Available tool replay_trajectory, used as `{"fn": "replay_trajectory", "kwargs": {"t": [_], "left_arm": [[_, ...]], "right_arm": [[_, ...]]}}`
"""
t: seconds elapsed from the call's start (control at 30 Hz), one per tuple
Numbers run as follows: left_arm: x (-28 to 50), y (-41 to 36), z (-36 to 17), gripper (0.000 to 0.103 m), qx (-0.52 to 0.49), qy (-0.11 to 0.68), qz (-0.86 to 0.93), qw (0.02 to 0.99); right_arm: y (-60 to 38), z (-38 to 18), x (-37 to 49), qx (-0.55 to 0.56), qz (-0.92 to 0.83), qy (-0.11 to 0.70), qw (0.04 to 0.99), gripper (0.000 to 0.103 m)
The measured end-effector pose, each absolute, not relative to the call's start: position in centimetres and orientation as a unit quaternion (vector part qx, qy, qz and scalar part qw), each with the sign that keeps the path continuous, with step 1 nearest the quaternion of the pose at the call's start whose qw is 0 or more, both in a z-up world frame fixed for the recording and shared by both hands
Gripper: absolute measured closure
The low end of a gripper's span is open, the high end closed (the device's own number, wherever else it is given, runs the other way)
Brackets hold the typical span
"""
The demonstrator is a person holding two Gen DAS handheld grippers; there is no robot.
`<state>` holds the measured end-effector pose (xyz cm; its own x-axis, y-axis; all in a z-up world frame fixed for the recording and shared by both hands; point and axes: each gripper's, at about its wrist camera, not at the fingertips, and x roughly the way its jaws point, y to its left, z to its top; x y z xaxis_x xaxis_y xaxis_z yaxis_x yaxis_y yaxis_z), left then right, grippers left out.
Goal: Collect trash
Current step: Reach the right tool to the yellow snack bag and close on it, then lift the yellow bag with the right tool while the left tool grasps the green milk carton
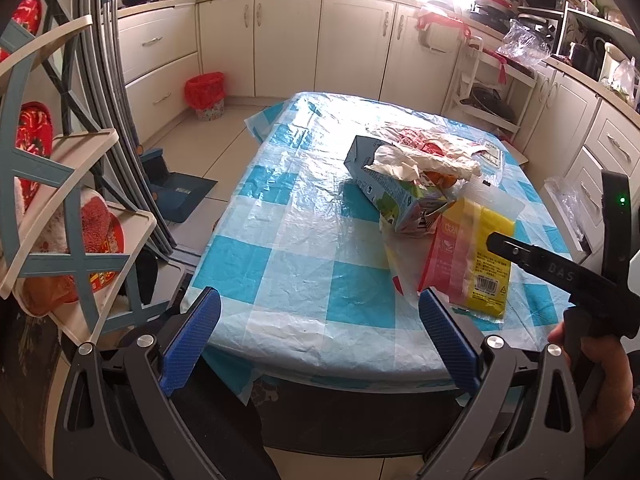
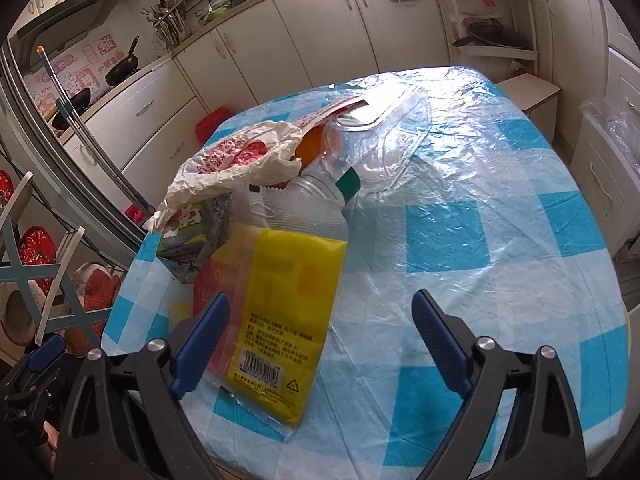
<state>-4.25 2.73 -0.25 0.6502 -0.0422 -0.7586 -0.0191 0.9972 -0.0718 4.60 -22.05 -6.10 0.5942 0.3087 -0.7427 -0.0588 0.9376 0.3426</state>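
Observation:
Trash lies piled on a table with a blue-and-white checked cloth point(image 1: 304, 240) point(image 2: 480, 240). A yellow plastic packet point(image 1: 480, 260) point(image 2: 288, 312) lies nearest. Behind it are a blue carton point(image 1: 384, 184) point(image 2: 188, 232) on its side, a crumpled white-and-red bag point(image 1: 424, 152) point(image 2: 240, 160), and a clear plastic bottle point(image 2: 316, 200) with a green label. My left gripper point(image 1: 318, 344) is open and empty at the table's near edge. My right gripper point(image 2: 320, 348) is open, with its jaws either side of the yellow packet's near end.
A red-lined trash bin point(image 1: 205, 94) stands on the floor by the far cabinets. A shelf rack point(image 1: 72, 216) with red items stands at the left. A clear plastic tray point(image 2: 384, 136) lies behind the pile. White cabinets surround the table.

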Motion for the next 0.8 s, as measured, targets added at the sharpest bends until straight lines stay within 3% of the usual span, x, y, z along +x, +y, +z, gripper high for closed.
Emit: {"fn": "replay_trajectory", "kwargs": {"t": [0.07, 0.17, 0.23, 0.33, 0.43, 0.8], "left_arm": [[-4.1, 2.8, -0.5, 0.008, -0.038, 0.422, -0.005, 0.906], [-3.8, 2.8, -0.7, 0.008, -0.038, 0.425, -0.005, 0.904], [-3.6, 2.7, -0.8, 0.008, -0.037, 0.426, -0.004, 0.904], [-3.4, 2.3, -0.9, 0.008, -0.034, 0.426, -0.005, 0.904], [-3.1, 1.8, -0.9, 0.008, -0.031, 0.424, -0.007, 0.905], [-1.1, -0.9, 0.1, 0.008, 0.008, 0.398, -0.015, 0.917]], "right_arm": [[-21.8, -6.5, 4.7, 0.147, 0.12, 0.441, 0.877, 0.028], [-22.1, -7.2, 4.8, 0.167, 0.142, 0.443, 0.869, 0.054], [-22.6, -7.4, 4.8, 0.188, 0.162, 0.443, 0.861, 0.08], [-23.2, -6.7, 4.4, 0.196, 0.171, 0.431, 0.864, 0.093], [-23.9, -5.5, 3.4, 0.202, 0.17, 0.414, 0.871, 0.099], [-29.3, -2.2, -0.7, 0.22, 0.114, 0.358, 0.9, 0.1]]}}
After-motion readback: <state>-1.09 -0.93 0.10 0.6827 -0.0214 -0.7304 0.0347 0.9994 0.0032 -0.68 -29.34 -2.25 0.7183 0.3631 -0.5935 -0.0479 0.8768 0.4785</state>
